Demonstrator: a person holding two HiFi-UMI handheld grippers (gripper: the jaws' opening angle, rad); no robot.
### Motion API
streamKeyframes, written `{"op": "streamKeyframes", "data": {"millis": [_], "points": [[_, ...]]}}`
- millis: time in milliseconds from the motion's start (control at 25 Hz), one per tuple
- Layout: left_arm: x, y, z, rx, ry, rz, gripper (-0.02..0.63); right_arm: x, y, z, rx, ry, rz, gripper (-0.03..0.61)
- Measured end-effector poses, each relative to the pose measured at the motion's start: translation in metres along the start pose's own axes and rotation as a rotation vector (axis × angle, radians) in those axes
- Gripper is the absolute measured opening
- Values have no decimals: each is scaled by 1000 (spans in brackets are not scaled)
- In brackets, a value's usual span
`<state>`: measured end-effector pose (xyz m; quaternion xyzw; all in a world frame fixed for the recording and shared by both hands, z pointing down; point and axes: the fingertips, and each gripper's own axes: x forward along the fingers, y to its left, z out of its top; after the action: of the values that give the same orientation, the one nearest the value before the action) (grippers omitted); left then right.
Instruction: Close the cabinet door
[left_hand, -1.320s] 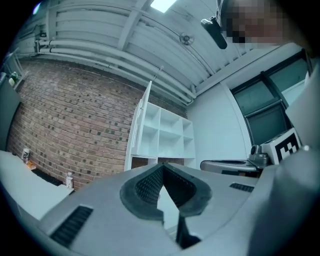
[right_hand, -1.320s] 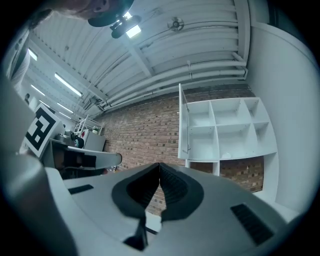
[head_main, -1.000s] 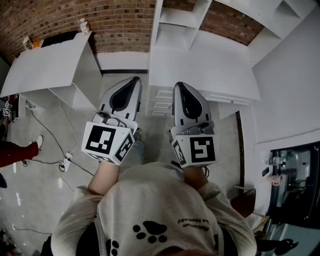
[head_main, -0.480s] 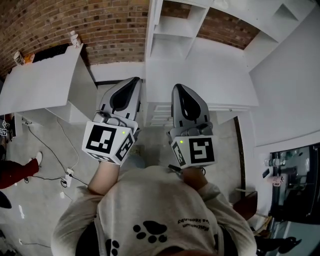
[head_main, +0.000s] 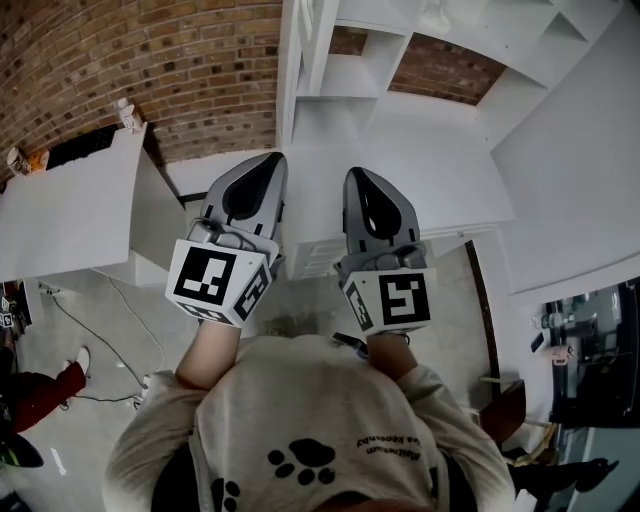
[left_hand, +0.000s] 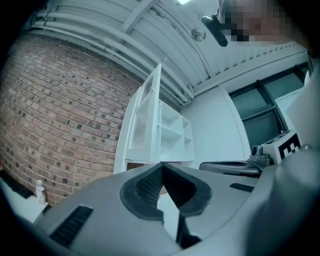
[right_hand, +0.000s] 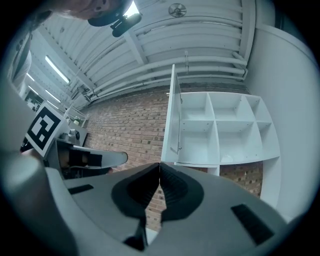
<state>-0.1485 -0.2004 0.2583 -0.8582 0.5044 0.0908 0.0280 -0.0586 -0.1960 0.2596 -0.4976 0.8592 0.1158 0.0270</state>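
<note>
A white wall cabinet (right_hand: 220, 130) of open cubbies hangs on the brick wall, its door (right_hand: 172, 120) swung out edge-on towards me, with a thin handle (right_hand: 178, 145) on it. In the left gripper view the louvred door (left_hand: 145, 117) stands open left of the shelves (left_hand: 172, 135). In the head view the door (head_main: 295, 40) shows at the top, above both grippers. My left gripper (head_main: 268, 160) and right gripper (head_main: 357, 175) are held side by side, pointing at the cabinet and still short of it. Both are shut and hold nothing: left gripper (left_hand: 161, 165), right gripper (right_hand: 159, 164).
A white counter (head_main: 400, 190) with drawers stands below the cabinet. A white table (head_main: 60, 210) with a small bottle (head_main: 127, 113) is at the left. Cables lie on the floor, a person's red-trousered leg (head_main: 40, 395) is at far left, and a dark machine (head_main: 590, 350) at right.
Both grippers have moved forward towards the cabinet, side by side and still shut. The table slid left in the view, and the open door has come into sight at the top.
</note>
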Motion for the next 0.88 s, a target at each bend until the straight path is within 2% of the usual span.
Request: {"op": "streamKeyframes", "data": {"millis": [440,880], "points": [[25,19,-6,0,-7,-69,8,24,-16,-5,-19,-7,-80,11],[53,22,23,24,-24,-83,8,53,-44,30,-71,-42,-71,11]]}}
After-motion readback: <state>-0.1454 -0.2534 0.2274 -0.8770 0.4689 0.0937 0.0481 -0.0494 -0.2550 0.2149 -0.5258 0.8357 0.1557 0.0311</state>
